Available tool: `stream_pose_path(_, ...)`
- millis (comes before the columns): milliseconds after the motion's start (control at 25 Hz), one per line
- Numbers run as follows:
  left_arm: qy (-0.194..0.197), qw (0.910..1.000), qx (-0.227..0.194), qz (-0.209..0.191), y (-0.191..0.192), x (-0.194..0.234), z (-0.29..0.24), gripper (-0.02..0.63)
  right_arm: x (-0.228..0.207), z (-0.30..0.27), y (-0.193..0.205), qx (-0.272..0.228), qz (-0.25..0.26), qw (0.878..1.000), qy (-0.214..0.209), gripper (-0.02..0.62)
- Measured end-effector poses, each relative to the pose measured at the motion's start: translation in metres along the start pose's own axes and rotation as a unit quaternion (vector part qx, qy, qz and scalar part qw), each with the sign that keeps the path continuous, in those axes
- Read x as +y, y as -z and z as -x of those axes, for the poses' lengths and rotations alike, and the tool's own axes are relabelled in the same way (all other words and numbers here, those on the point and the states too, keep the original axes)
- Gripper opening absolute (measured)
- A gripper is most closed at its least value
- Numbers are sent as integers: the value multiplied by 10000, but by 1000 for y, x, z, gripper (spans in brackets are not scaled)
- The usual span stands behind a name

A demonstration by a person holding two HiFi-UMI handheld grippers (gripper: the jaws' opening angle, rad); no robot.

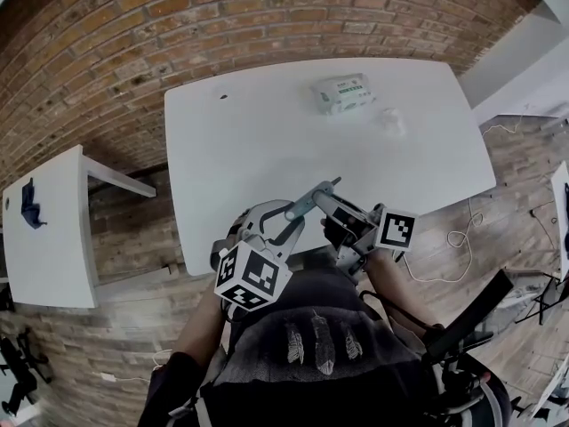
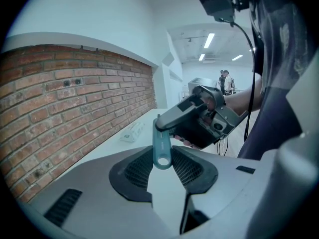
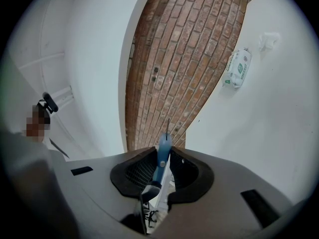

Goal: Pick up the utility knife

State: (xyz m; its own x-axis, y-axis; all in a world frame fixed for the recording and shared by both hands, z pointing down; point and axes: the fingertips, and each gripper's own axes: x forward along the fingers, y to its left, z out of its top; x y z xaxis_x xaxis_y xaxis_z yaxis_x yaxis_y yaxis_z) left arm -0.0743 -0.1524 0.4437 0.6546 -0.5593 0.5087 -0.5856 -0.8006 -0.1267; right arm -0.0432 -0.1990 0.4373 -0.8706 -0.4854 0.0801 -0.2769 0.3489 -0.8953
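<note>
Left gripper (image 2: 161, 157) jaws clamped on utility knife (image 2: 160, 133) tail; blade end pinched by right gripper (image 3: 162, 161) (two-ended hold, likely for steadying). Knife carried clear above near edge of white table (image 1: 267, 132); wipes pack (image 1: 342, 93) far behind.

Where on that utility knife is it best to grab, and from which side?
Probably grip the utility knife across its long, flat handle, coming from the holed tail end, because the thin blade sticks out at the opposite end.

A lab-like workroom: brick wall (image 1: 178, 25) across the top, white table (image 1: 267, 140) at centre, loose cables (image 1: 460, 237) on the wood floor (image 1: 520, 176) at right.
</note>
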Motion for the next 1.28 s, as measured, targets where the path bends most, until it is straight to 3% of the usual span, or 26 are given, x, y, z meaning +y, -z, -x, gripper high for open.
stream_pose_path(760,-40,10000,-49,30,2,6,13,118,-3,-7,1,71,-424,9991,-47,81)
stream_pose_path(1280,-136,9997,-115,153,12,22,26,118,4,-31,1,117,-253,9994,-192,81)
